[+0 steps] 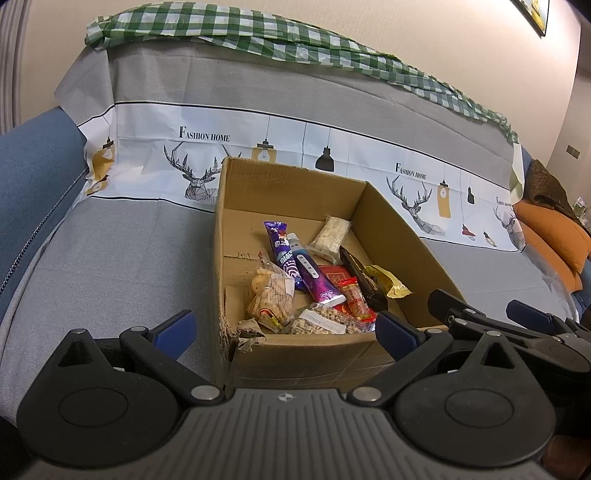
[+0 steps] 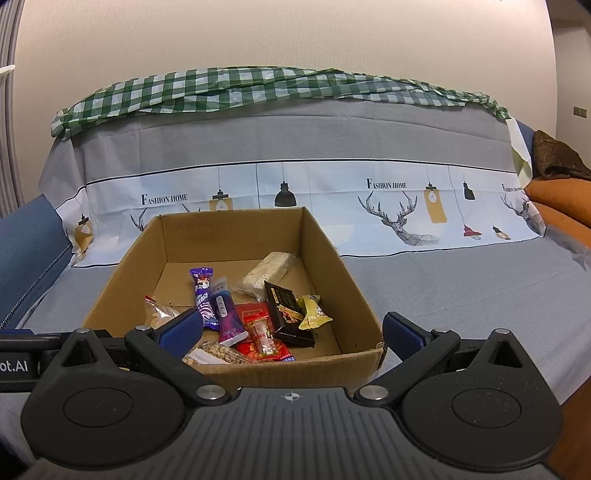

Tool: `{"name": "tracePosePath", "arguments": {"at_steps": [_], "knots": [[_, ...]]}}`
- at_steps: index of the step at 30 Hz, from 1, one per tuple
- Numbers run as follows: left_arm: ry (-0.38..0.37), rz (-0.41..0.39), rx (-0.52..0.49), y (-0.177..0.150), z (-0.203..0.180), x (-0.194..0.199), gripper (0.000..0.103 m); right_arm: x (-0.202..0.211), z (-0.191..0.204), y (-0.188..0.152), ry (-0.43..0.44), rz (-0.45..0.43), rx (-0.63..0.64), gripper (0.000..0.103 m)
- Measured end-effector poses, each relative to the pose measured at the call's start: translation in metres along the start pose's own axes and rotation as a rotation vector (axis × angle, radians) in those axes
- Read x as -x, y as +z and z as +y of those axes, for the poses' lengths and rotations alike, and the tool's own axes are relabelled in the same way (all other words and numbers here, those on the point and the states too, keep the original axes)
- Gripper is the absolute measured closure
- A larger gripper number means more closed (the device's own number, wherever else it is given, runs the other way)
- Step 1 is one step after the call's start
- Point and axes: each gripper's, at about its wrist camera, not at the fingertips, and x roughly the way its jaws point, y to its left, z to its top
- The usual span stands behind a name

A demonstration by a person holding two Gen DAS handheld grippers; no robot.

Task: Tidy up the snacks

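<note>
Brown corrugated cardboard box (image 2: 325, 258) sits just ahead of both hand-held grippers, left gripper (image 1: 284, 332) and right gripper (image 2: 291, 332) each spread wide and empty, so a good pick means dropping straight down on one loose wrapped snack, say the purple foil stick (image 2: 225, 314).

Clearly a home living room. Shown by a blue sofa (image 2: 26, 236) draped in a grey cover (image 2: 295, 136) printed "Fashion Home", with a green checked cloth (image 2: 258, 86) along its back. Orange cushions (image 2: 561, 206) and a framed picture (image 1: 535, 14) on the plain wall.
</note>
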Motion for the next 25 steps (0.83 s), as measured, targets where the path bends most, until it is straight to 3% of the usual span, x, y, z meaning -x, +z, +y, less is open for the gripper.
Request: {"name": "tracePosePath", "arguments": {"at_steps": [25], "knots": [[-0.037, -0.026, -0.011, 0.0019, 0.0005, -0.0018, 0.000, -0.0023, -0.0051, -0.0017, -0.003, 0.005, -0.008, 0.001]]}}
